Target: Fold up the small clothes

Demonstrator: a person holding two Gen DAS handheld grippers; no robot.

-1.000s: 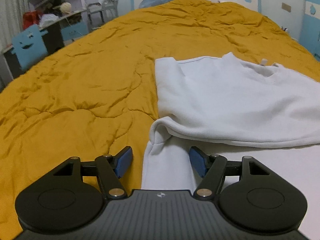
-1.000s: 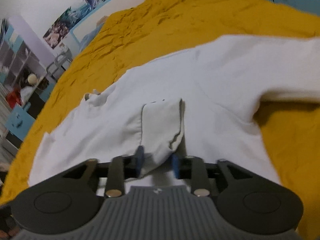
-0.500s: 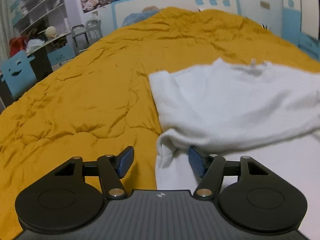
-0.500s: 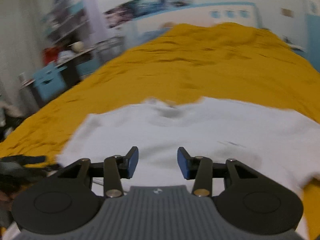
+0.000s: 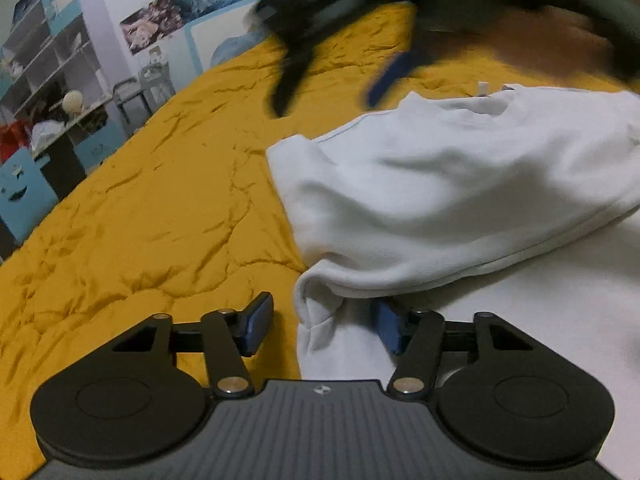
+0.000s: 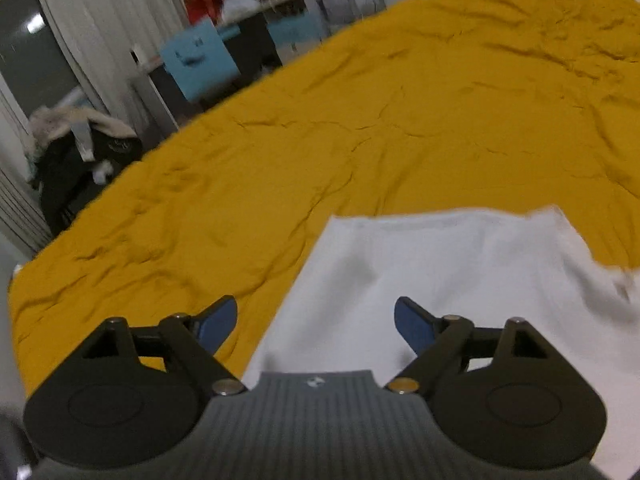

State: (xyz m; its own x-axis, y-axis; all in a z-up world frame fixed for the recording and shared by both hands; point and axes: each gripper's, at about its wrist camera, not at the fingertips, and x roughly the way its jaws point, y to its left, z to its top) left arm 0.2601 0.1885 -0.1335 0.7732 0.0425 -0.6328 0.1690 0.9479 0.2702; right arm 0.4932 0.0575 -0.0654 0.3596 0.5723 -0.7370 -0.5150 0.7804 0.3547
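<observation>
Mustard-yellow quilt (image 5: 160, 220) on a bed serves as the folding surface for a white sweatshirt (image 5: 460, 184).

Nearest in the left wrist view, the left gripper (image 5: 320, 328) sits low over the garment's folded corner, its jaws closing with that bunched edge (image 5: 316, 304) between the blue pads but not yet visibly pinched; I judge it is placed there to grip the corner for the next fold. Beyond it the sweatshirt lies spread on the quilt, one layer already turned over itself, neckline (image 5: 488, 100) toward the far side. Above, the blurred right gripper (image 5: 340, 68) crosses the frame. In its own view its jaws are opening wide, nothing between them, above the garment's flat edge (image 6: 440, 280), probably moving to a new hold. Shelves (image 5: 52, 64) and a blue chair (image 6: 196, 60) stand past the bed.
</observation>
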